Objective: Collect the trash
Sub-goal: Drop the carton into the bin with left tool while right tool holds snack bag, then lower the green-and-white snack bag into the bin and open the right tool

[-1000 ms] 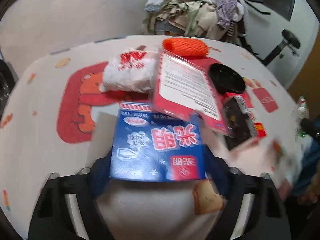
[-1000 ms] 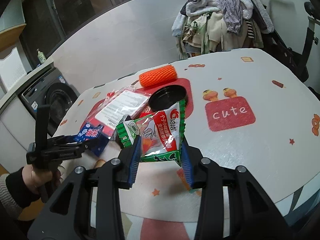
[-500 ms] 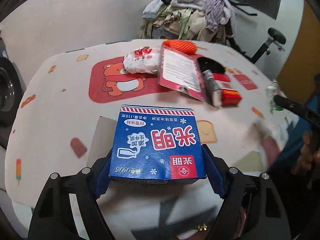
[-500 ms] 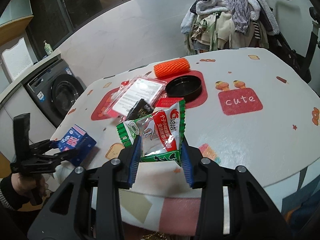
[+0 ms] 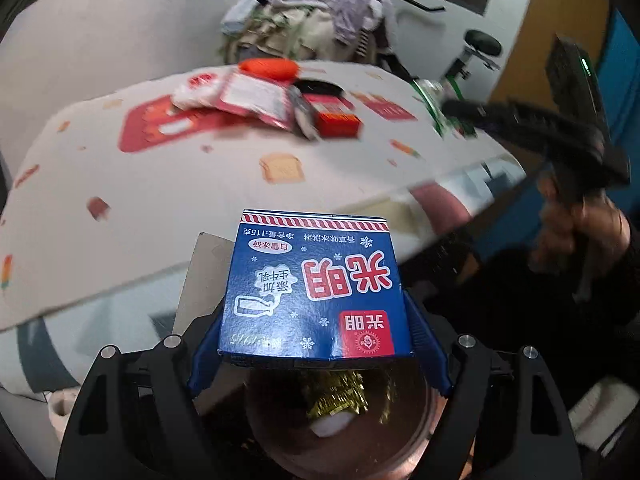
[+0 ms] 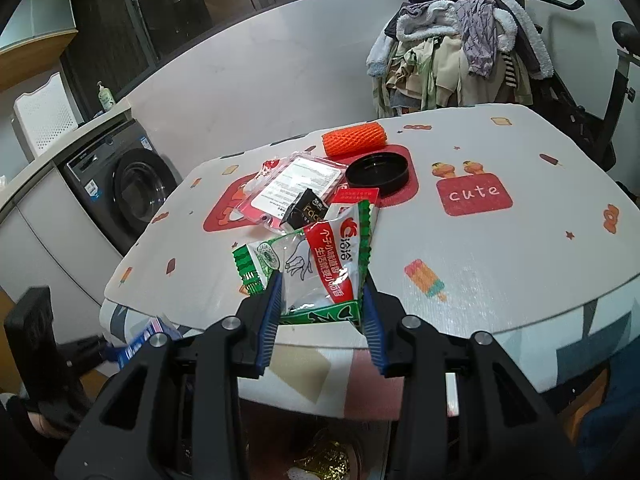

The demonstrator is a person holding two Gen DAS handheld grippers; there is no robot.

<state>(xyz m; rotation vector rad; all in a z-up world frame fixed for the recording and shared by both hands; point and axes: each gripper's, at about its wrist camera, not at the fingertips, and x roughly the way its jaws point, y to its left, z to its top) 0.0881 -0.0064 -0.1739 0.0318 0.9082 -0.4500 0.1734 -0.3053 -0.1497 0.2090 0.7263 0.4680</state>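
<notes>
My left gripper (image 5: 316, 344) is shut on a blue carton (image 5: 314, 288) with red and white print. It holds the carton off the table's near edge, above a brown bin (image 5: 340, 428) that holds gold foil trash (image 5: 340, 396). My right gripper (image 6: 320, 312) is shut on a green, red and clear snack wrapper (image 6: 316, 260), held over the table's front edge. The bin's rim and foil (image 6: 320, 460) show below it. The right gripper also shows at the right of the left wrist view (image 5: 460, 114).
On the table (image 6: 480, 248) lie an orange foam net (image 6: 354, 140), a black round lid (image 6: 378, 172), a red-edged flat package (image 6: 296, 188), a black sachet (image 6: 306, 212) and a red box (image 6: 356, 196). A washing machine (image 6: 120, 188) stands left, a clothes pile (image 6: 452, 52) behind.
Both grippers have drawn back from the table towards me with their items. The left one now hangs over the bin; the right one sits above the table's front edge.
</notes>
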